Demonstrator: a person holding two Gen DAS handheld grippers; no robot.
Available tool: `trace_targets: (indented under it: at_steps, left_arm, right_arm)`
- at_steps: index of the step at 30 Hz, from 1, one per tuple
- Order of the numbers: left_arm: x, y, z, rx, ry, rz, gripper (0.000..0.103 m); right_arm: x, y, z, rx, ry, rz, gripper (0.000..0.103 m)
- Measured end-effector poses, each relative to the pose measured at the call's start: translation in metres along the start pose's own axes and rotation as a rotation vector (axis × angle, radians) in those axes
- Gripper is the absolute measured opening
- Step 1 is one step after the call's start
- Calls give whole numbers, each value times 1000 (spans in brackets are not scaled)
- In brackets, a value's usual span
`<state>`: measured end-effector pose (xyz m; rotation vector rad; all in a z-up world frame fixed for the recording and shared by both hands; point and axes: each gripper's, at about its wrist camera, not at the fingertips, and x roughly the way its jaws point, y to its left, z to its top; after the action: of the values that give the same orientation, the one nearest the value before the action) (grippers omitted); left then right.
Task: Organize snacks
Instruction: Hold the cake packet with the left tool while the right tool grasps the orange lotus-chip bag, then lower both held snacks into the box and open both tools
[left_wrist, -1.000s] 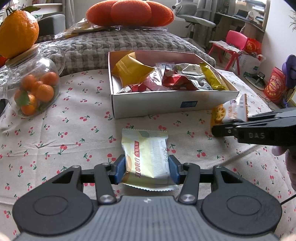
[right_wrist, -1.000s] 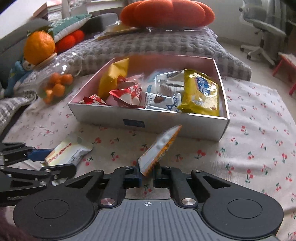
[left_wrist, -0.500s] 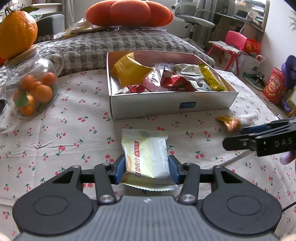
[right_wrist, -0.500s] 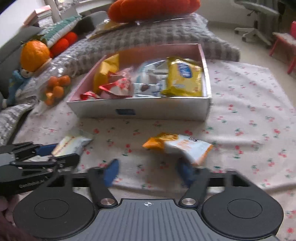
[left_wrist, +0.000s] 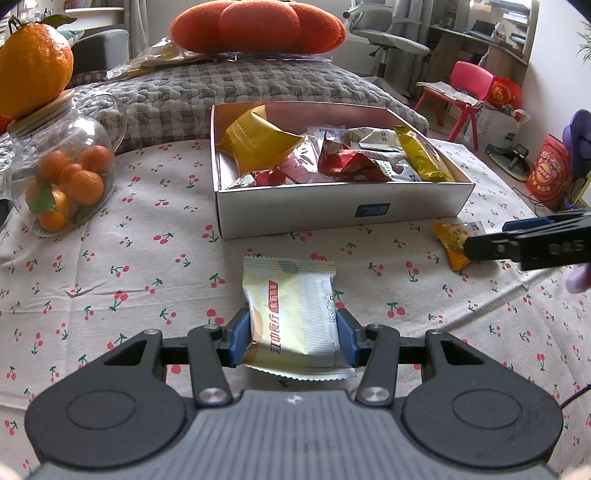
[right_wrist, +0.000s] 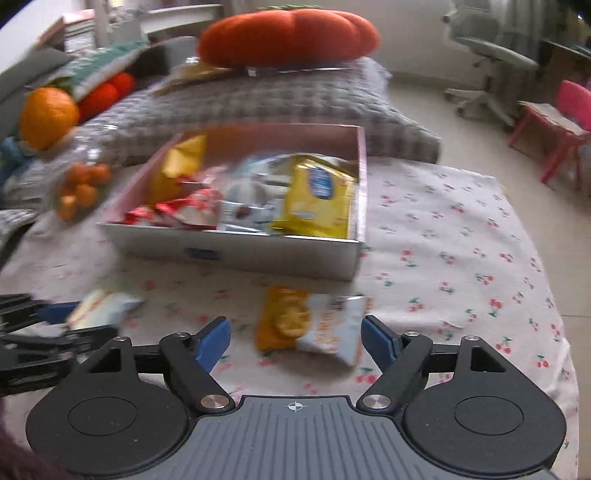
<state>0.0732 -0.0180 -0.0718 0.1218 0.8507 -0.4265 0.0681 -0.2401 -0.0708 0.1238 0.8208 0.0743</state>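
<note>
A pale yellow-and-white snack packet (left_wrist: 291, 317) lies on the cherry-print cloth, and my left gripper (left_wrist: 293, 338) is shut on its near end, blue pads pressing both sides. An orange-and-white snack packet (right_wrist: 310, 321) lies flat on the cloth in front of the box. My right gripper (right_wrist: 295, 339) stands around it with jaws opening wide, the pads clear of it. The white cardboard box (left_wrist: 332, 208) holds several snack packets. In the right wrist view the pale packet (right_wrist: 101, 308) and left gripper (right_wrist: 55, 321) show at the left; in the left wrist view the orange packet (left_wrist: 452, 243) and right gripper (left_wrist: 532, 240) show at the right.
A glass jar of small oranges (left_wrist: 59, 173) with a big orange (left_wrist: 33, 62) on its lid stands at the left. Behind the table lie a grey quilted cushion (left_wrist: 240, 92) and an orange pumpkin pillow (left_wrist: 255, 26). The table edge drops off at the right (right_wrist: 554, 295).
My right gripper let go of the orange-and-white packet, which dropped flat onto the cloth; its jaws spread wide and it drew back a little. The left gripper kept still on the pale packet.
</note>
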Motion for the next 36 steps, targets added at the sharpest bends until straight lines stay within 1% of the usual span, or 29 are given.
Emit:
trace_targets:
  at_steps: [4,7,9,11,12,13,16,18,21,28,32,36]
  left_arm:
    - [0,-1,0,0,2,-2,45]
    - [1,-2,0,7,1,1,45]
    - [1,-1,0,3,1,-1,45]
    - [2,-1,1,2,0,-2,44]
    - [2,-1,1,4,-1,-1,44]
    - [2,-2,0,5,-3,-1,44]
    - [1,-2,0,6,-7,1,44]
    - [0,-2,0,2,-10,-3,43]
    - [-3,-2,0,-2,-12,-18,43]
    - [-14,-3,6,-20,-39,-36,43]
    - [-23,-2,13,-42,-76,-45,43]
    - [-25,-2,25,-44,-91,-46,43]
  right_arm:
    - [19,1,-1,-11,17,-31,87]
    - [30,5,-5,-20,38,-43,87]
    - [32,9,-6,-35,12,-58,87]
    - [33,10,-5,-35,7,-61,85]
    - [33,9,-5,-30,2,-61,81]
    - [33,9,-5,-28,-5,-59,71]
    - [30,9,-5,-30,-13,-50,66]
    - [28,9,-5,-29,-17,-42,55]
    - [23,4,-2,14,-10,-8,53]
    - [10,-6,4,114,-10,55,51]
    - [-4,-6,11,136,-42,98,51]
    - [-15,-7,23,168,-83,126,51]
